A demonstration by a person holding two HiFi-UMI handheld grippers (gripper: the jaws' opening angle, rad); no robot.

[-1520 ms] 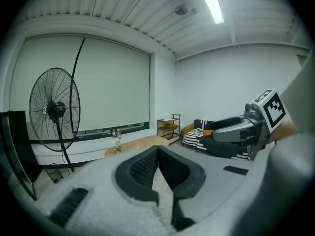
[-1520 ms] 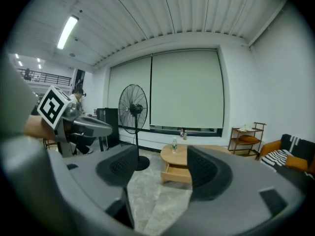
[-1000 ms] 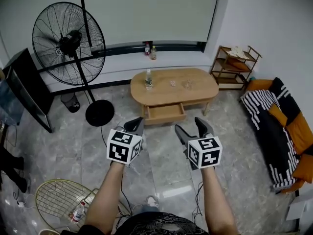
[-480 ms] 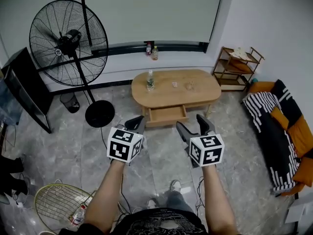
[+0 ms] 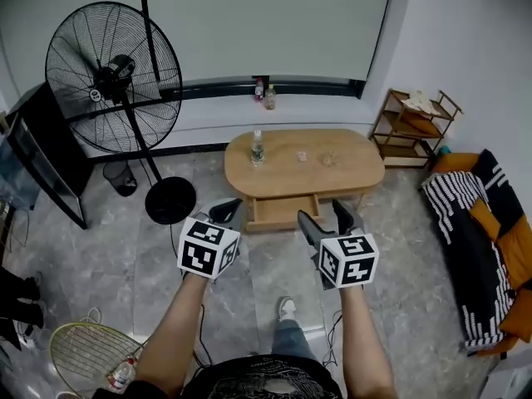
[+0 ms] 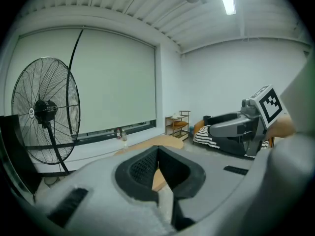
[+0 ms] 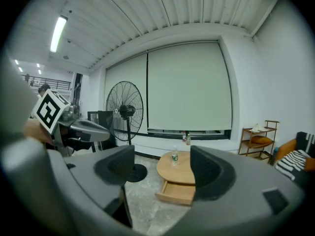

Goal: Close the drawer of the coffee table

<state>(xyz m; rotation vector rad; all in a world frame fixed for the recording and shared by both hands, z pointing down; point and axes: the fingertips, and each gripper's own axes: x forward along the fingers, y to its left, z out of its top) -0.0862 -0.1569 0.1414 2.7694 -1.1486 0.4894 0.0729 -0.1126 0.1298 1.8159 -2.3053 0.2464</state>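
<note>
Left claw [image 5: 226,214]: tips pressed together; pinching nothing
Right claw [image 5: 324,216]: jaws spread; nothing between them
Drawer [image 5: 283,209]: pulled out from the front of the worktop [image 5: 341,171]; at 12 o'clock from both claws, apart from them
Bottle [image 5: 257,148]: upright; at the worktop's 9 o'clock end
Fan [image 5: 112,77]: at 10 o'clock; standing on the floor

Counter: oval light-wood counter [image 5: 353,166], standing upright, one long side facing the viewer.
Drawer: shallow light-wood drawer [image 5: 284,210], pulled out level from the counter's near long side, open.
</note>
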